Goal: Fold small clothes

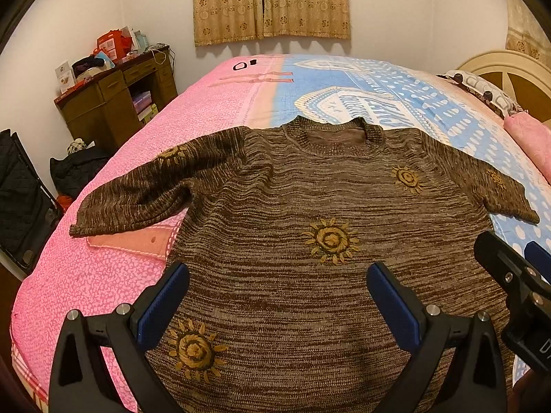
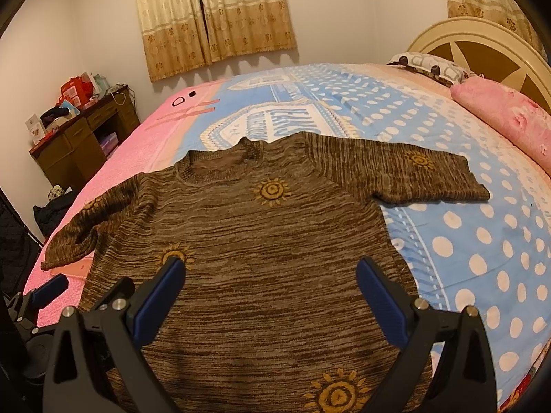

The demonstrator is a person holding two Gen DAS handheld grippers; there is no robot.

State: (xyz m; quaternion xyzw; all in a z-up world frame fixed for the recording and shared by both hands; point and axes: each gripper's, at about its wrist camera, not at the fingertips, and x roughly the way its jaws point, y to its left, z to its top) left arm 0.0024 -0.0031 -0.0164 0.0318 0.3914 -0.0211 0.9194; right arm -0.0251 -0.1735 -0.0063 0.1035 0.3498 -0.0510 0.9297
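A brown knit sweater [image 1: 292,199] with yellow sun motifs lies flat and face up on the bed, collar away from me, both sleeves spread out. It also shows in the right wrist view [image 2: 268,241]. My left gripper [image 1: 277,275] is open and empty, above the sweater's lower left part. My right gripper [image 2: 270,272] is open and empty, above the sweater's lower right part. The right gripper's black body also shows at the right edge of the left wrist view [image 1: 516,282]. The left gripper's finger shows at the lower left of the right wrist view [image 2: 48,292].
The bed has a pink and blue polka-dot cover [image 2: 465,241]. Pink pillows [image 2: 506,113] and a cream headboard [image 2: 482,41] are at the right. A cluttered wooden desk [image 1: 117,99] and dark bags [image 1: 75,168] stand left of the bed. Curtains [image 1: 272,0] hang on the far wall.
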